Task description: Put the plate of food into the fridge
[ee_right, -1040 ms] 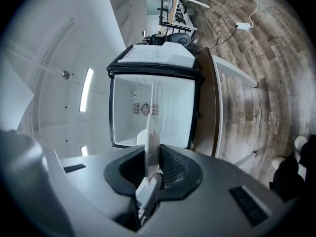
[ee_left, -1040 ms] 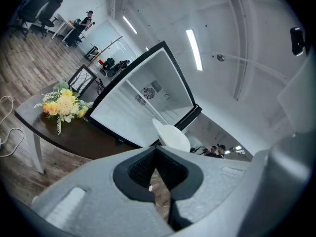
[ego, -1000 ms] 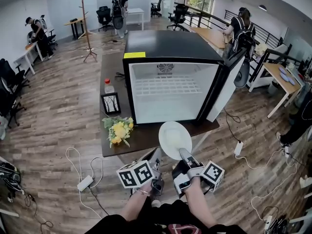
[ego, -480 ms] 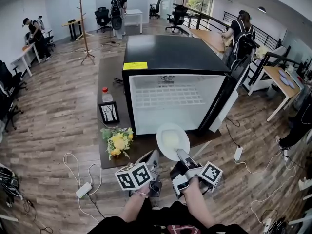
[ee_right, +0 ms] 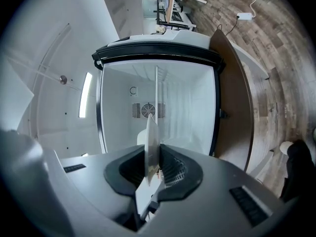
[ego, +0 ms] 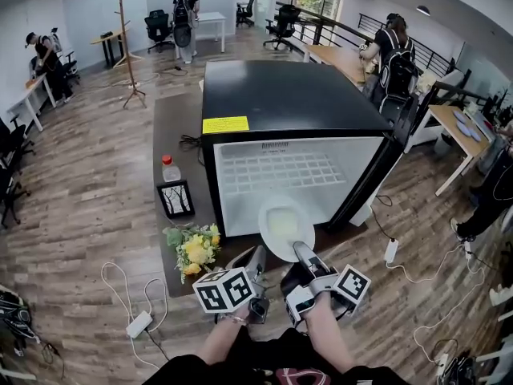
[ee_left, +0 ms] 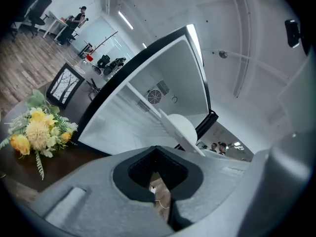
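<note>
A black mini fridge [ego: 288, 95] stands on a dark table, its door [ego: 377, 175] swung open to the right and its white inside [ego: 280, 175] bare except for a wire shelf. My right gripper [ego: 300, 251] is shut on the near rim of a white plate [ego: 282, 224] with pale food, holding it level at the bottom of the fridge opening. The right gripper view shows the plate [ee_right: 151, 142] edge-on between the pads, facing the fridge's back wall [ee_right: 182, 107]. My left gripper [ego: 256, 257] hangs just left of it, shut and holding nothing; in its view the plate [ee_left: 180, 127] is ahead.
A yellow flower bunch [ego: 195, 247], a small picture frame [ego: 176, 199] and a red-capped bottle [ego: 170, 169] sit on the table [ego: 172, 127] left of the fridge. Cables and a power strip [ego: 138, 324] lie on the wood floor. People and desks stand far back.
The plate and my right gripper have moved forward to the fridge opening. I have come closer to the fridge. The left gripper keeps its place beside the right one.
</note>
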The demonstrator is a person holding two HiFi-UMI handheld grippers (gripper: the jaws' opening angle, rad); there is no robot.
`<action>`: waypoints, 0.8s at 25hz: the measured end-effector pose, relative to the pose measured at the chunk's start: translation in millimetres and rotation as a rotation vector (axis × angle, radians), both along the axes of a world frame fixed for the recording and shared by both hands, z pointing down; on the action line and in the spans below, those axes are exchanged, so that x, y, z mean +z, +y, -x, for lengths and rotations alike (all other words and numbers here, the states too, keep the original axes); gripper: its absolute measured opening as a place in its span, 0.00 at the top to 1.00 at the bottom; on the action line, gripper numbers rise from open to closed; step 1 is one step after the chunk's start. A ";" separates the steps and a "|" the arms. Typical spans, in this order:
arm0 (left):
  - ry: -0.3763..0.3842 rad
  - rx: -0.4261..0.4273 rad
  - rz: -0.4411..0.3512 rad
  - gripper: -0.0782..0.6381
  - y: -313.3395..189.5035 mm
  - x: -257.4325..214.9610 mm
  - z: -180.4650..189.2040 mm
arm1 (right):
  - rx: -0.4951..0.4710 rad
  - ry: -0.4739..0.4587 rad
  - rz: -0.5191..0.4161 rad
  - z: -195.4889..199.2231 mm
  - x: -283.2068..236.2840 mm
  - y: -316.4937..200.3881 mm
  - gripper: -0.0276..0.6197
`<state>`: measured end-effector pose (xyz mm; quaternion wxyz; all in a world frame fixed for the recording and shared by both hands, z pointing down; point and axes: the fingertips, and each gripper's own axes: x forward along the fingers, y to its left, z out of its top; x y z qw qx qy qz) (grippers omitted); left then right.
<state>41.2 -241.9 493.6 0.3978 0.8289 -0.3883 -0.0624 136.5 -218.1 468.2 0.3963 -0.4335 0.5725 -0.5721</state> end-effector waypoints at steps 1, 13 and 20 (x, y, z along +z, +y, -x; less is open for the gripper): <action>0.001 0.016 0.001 0.88 -4.2 -0.4 -2.6 | 0.009 0.008 -0.003 -0.5 -2.1 -3.5 0.86; 0.004 0.162 -0.024 0.88 -57.2 -6.2 -15.6 | 0.202 0.032 0.012 -20.5 -9.8 -46.7 0.86; 0.002 0.242 -0.027 0.88 -69.7 5.4 -1.2 | 0.308 0.064 0.015 -13.7 -5.1 -72.8 0.86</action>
